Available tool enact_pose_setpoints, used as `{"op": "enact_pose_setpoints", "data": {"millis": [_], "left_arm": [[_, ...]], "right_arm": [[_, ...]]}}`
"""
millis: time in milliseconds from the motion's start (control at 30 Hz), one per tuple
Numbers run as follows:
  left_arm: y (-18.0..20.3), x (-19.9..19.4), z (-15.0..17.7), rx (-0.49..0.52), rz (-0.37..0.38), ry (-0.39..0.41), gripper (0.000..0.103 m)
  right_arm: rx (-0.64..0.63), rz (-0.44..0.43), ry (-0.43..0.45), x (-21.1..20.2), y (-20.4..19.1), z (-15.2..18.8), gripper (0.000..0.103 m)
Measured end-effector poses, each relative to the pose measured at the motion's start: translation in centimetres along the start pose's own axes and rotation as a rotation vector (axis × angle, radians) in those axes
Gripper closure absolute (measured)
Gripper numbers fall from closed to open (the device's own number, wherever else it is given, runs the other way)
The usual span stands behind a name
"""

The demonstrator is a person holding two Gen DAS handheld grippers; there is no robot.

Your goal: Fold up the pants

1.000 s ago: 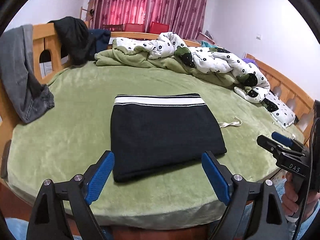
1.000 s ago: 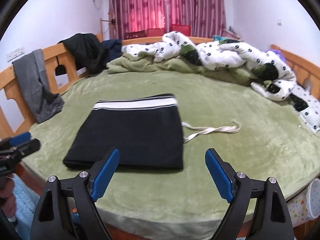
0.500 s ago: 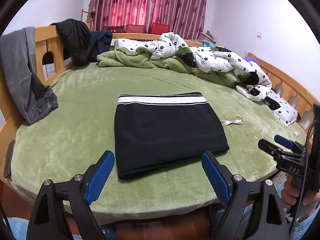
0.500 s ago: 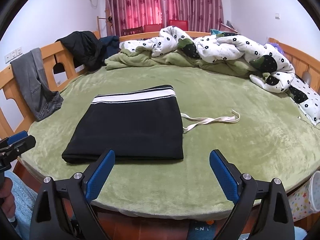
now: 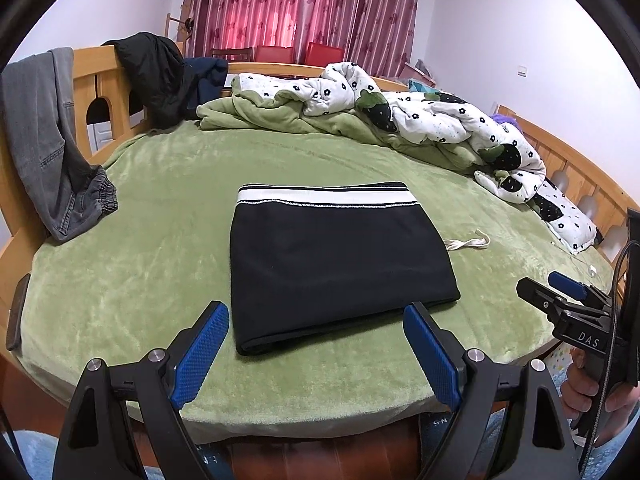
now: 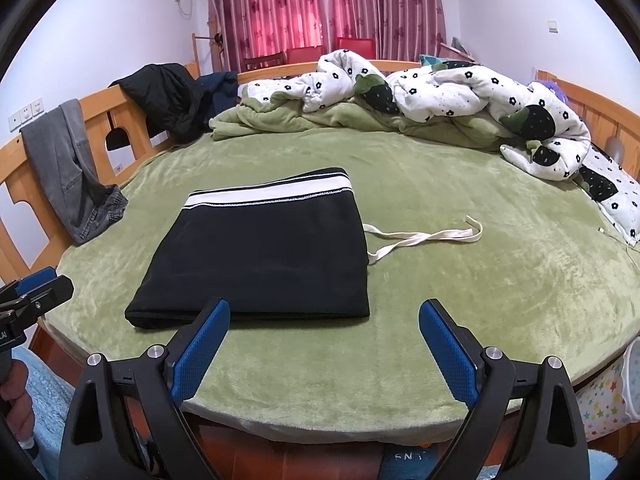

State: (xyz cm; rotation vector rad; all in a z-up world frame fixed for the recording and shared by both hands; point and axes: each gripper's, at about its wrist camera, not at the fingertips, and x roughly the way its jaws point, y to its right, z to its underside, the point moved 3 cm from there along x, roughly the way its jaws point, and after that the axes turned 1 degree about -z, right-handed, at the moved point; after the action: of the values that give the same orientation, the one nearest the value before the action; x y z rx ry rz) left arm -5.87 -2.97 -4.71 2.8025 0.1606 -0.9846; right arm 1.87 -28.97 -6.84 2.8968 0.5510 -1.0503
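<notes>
Over the near edge of the green bed [image 5: 120, 280], left gripper [image 5: 316, 344] and right gripper [image 6: 324, 344] hover tilted down, jaws wide apart, empty. Folded black pants [image 5: 336, 260] lie ahead, and the right gripper's body reads "DAS".

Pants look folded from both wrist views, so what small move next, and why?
Probably tuck the loose drawstring with the right gripper: the pants lie in a neat rectangle, the string trails out across the blanket, and both grippers are open, holding nothing.
</notes>
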Motion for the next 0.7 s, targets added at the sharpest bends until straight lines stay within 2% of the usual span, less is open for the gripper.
{"op": "enact_pose_setpoints", "data": {"millis": [700], "left_arm": [[-0.75, 0.23, -0.23, 0.001, 0.004, -0.003, 0.015]], "right_arm": [[0.008, 0.005, 0.000, 0.13, -0.11, 0.12, 0.009]]}}
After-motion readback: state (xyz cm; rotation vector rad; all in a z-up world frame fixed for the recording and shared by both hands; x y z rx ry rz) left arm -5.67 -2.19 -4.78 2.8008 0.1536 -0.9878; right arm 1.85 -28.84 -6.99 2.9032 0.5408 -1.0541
